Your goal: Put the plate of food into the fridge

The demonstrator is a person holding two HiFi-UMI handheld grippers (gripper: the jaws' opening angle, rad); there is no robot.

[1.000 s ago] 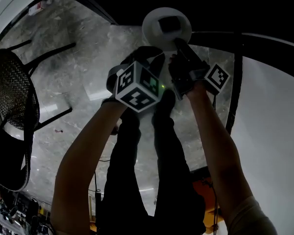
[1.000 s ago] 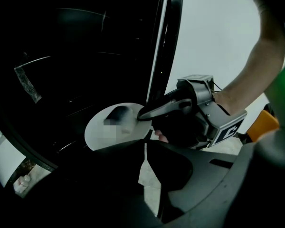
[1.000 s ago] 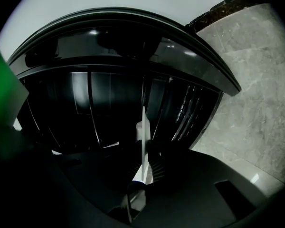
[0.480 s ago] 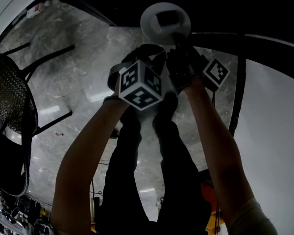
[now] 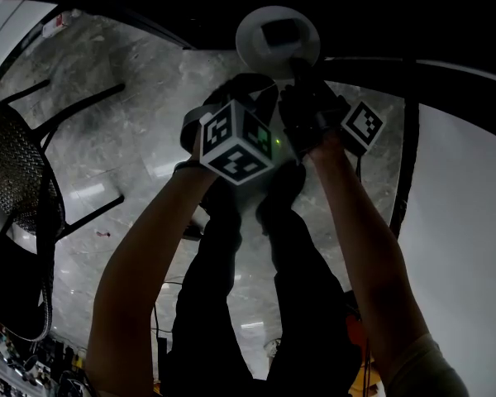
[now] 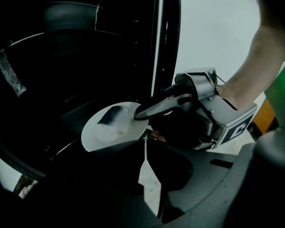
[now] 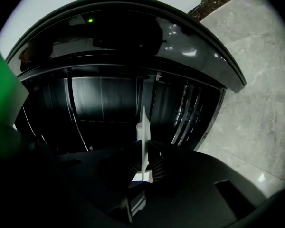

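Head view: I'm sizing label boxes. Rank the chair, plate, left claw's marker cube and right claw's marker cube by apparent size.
Chair, largest.
Plate and left claw's marker cube look alike; the cube is nearer, so no ranking.
Right claw's marker cube, smallest.

Black trousers (image 5: 219,304), pale short sleeve (image 5: 428,375); right gripper (image 6: 137,114) grey, screwed, black-white marker cube (image 5: 364,126)

reaching forward with bare left forearm (image 5: 149,255) and bare right forearm (image 5: 355,230), close side by side. holding the black two-jaw left gripper (image 6: 145,148) tilted downward, jaws pressed together on nothing. clamping the black two-jaw right gripper (image 7: 143,163), nearer level, by its ribbed pads onto the rim of a white round plate (image 5: 256,44).
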